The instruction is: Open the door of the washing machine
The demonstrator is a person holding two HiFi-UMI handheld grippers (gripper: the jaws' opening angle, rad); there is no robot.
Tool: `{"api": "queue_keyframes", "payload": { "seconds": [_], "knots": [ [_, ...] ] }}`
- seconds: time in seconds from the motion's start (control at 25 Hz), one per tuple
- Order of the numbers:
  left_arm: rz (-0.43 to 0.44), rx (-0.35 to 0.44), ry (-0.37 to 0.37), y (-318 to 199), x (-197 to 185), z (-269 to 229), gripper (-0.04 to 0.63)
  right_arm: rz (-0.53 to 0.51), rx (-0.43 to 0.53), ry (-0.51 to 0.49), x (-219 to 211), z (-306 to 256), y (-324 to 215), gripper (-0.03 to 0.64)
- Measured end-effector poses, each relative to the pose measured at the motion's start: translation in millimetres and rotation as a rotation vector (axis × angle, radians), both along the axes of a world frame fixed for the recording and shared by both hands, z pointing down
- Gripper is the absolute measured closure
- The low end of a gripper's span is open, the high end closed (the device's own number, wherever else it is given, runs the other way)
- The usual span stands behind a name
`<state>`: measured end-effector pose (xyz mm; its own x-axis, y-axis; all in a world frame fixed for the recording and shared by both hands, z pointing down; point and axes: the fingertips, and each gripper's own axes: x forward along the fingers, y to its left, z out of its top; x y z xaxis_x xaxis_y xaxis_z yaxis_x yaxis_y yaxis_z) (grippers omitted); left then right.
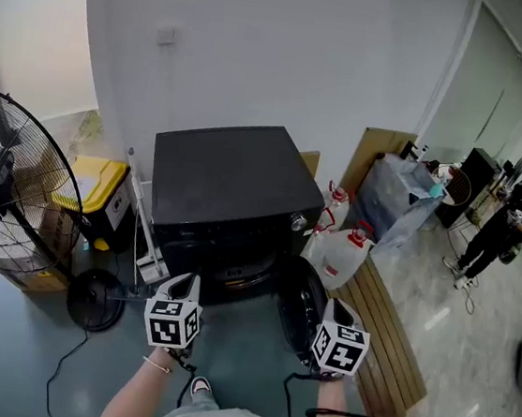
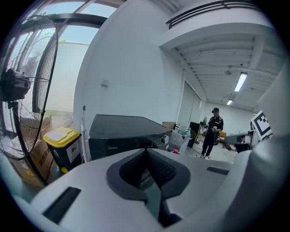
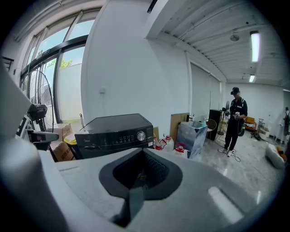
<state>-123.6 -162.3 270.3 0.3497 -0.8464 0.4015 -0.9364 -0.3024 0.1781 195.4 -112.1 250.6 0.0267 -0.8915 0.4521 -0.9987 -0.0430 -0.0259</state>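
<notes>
Washing machine (image 1: pixel 231 185): black, against white wall, centre of floor. Round door (image 1: pixel 296 306) stands open toward right, lower edge hidden behind right gripper (image 1: pixel 336 308); drum opening dark, hard to make out. In both gripper views machine's lower front is cut off by gripper body. Left gripper (image 1: pixel 186 281): jaws together, empty. Right gripper: jaws together, empty, just beside door. Fan (image 1: pixel 9 186) at left; water jugs (image 1: pixel 340 255) at right.

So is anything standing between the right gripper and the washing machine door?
Nothing visible does. The door already stands swung open, directly ahead of the right gripper. The fan base sits off to the left, the water jugs beyond the door.
</notes>
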Motion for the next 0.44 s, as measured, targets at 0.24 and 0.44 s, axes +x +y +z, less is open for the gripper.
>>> {"api": "queue_keyframes", "payload": {
  "seconds": [0.24, 0.44],
  "knots": [
    [-0.002, -0.003, -0.005, 0.3, -4.3, 0.2, 0.581, 0.002, -0.001, -0.002, -2.6, -2.4, 0.4, 0.612],
    [-0.010, 0.017, -0.007, 1.4, -6.7, -4.0, 0.584, -0.003, 0.001, -0.003, -3.6, -4.4, 3.1, 0.612]
  ]
}}
